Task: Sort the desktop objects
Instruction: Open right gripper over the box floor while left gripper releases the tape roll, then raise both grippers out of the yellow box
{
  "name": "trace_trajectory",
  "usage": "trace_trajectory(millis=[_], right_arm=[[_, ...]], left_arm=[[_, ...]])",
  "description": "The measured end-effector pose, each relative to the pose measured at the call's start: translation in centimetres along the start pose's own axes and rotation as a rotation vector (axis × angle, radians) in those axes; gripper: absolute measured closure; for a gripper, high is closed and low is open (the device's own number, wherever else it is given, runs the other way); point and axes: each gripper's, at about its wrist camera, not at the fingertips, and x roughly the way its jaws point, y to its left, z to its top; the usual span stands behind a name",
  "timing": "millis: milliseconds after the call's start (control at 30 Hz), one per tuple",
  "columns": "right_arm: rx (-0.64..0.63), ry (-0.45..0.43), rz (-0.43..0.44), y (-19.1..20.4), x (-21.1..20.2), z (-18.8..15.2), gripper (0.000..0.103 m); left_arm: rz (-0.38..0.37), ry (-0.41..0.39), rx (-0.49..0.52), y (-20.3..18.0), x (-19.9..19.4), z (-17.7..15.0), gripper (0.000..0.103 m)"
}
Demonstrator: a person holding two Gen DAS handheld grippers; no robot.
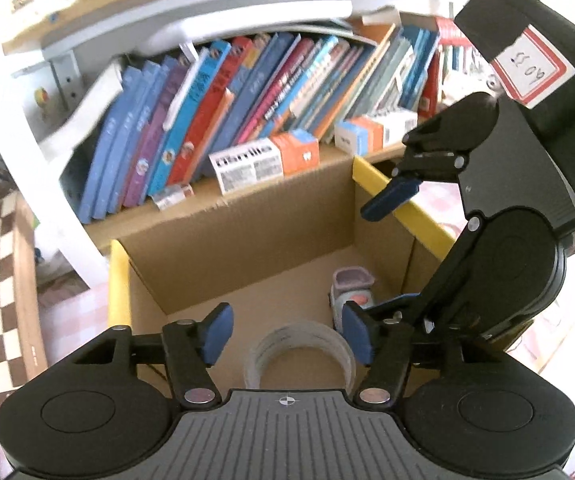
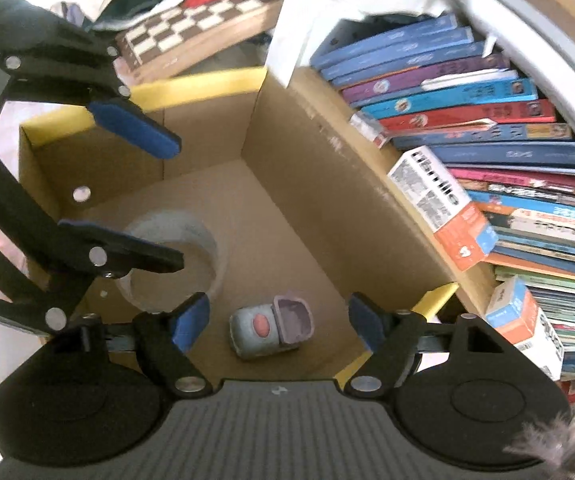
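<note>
Cardboard fills the near ground of both wrist views: an open box [image 2: 287, 208] with yellow-taped flap edges stands on a pink-patterned desk, right against a shelf of leaning books [image 1: 223, 120]. Both tools hang over its mouth with nothing between their pads. The left gripper [image 1: 283, 334] points down into the box, its blue pads spread wide, and the right gripper [image 2: 279, 324] does the same from the other side, tongs likewise wide apart; each shows in the other's camera as a black linkage leaning in over the rim. On the box floor lie two things: a roll of clear tape [image 2: 173, 258] standing on its edge, and just beside it a small grey toy with a pink spot and a lilac hinged lid [image 2: 271, 332], flipped open. So these two already rest in the box; whether more things wait on the desk, these views do not show. As a judgement, the main risk is crowding: with both tools over one narrow opening, a careless lift or turn could knock linkage against linkage, or catch a pad on a taped flap and drag the box along the desk. Beyond it, small cartons [image 1: 265, 162] sit loose on the shelf edge before the books, and farther off a chessboard [image 2: 195, 36] lies flat.
</note>
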Motion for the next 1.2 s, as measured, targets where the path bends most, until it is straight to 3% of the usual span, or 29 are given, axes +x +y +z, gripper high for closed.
trace_trajectory(millis=[133, 400, 533, 633, 1200], right_arm=[[0.035, -0.045, -0.021, -0.2, -1.7, 0.0, 0.027], [0.118, -0.15, -0.078, -0.3, -5.7, -0.6, 0.026], [0.183, -0.204, -0.084, -0.3, -7.8, -1.3, 0.017], [0.249, -0.243, -0.075, -0.4, -9.4, -2.0, 0.017], [0.412, -0.28, -0.092, 2.2, -13.2, -7.0, 0.017]], left_arm=[[0.018, -0.045, -0.011, -0.3, -1.9, 0.3, 0.033], [0.06, -0.121, -0.046, -0.5, -5.6, 0.4, 0.028], [0.101, -0.16, -0.06, -0.7, -7.8, 0.1, 0.021], [0.124, -0.188, -0.083, -0.6, -9.4, -0.4, 0.017], [0.195, -0.183, -0.183, -1.4, -14.3, -5.0, 0.015]])
